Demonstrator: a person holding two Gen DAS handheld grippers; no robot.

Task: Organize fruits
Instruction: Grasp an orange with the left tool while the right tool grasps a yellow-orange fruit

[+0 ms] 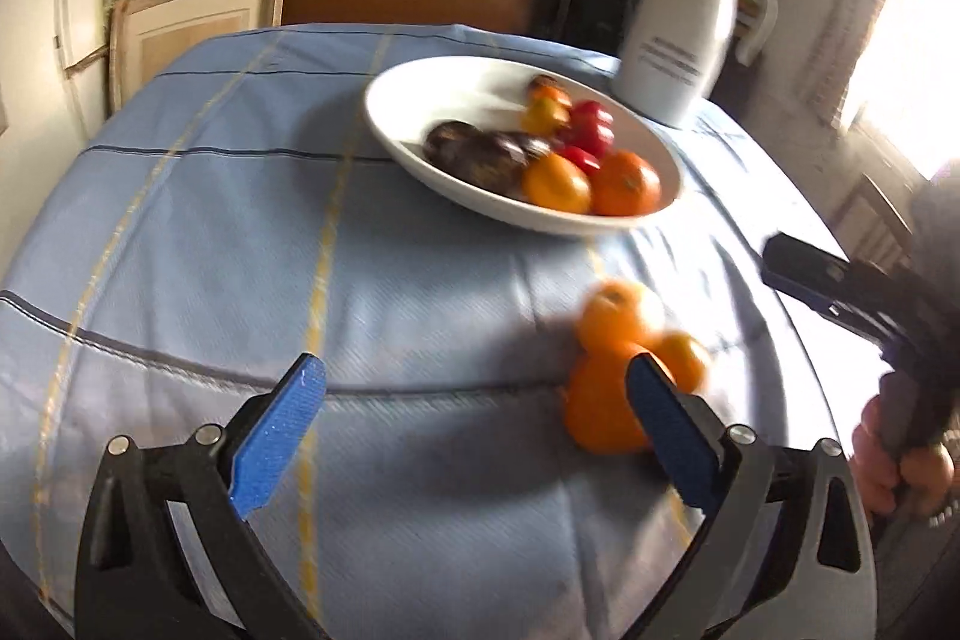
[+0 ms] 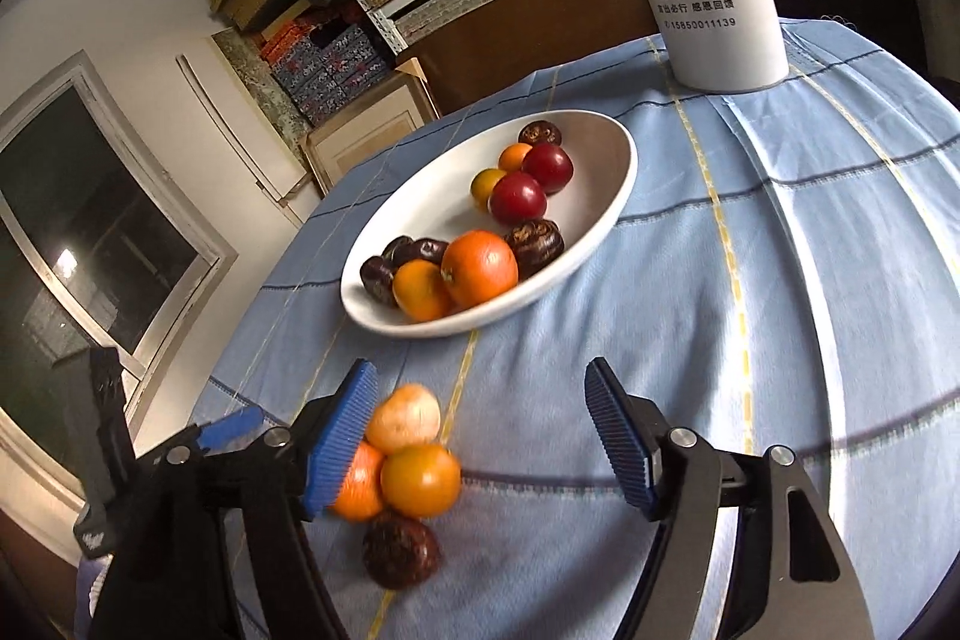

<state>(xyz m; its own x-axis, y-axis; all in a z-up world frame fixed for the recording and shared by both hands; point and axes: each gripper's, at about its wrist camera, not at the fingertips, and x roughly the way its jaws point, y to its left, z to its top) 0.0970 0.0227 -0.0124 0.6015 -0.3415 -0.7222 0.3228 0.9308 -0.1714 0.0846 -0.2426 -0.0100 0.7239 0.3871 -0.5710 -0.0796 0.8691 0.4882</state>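
left gripper point(image 1: 474, 400): spread, empty | right gripper point(image 2: 480, 430): spread, empty | oranges point(image 2: 414, 460): loose on tablecloth point(image 2: 810, 340) near table's front edge | bowl point(image 2: 600, 232): mid-table, holds fruit

Glossy white bowl point(image 2: 606, 226) on woven cloth tablecloth point(image 2: 780, 280); ribbed blue gripper pads point(image 2: 618, 436)
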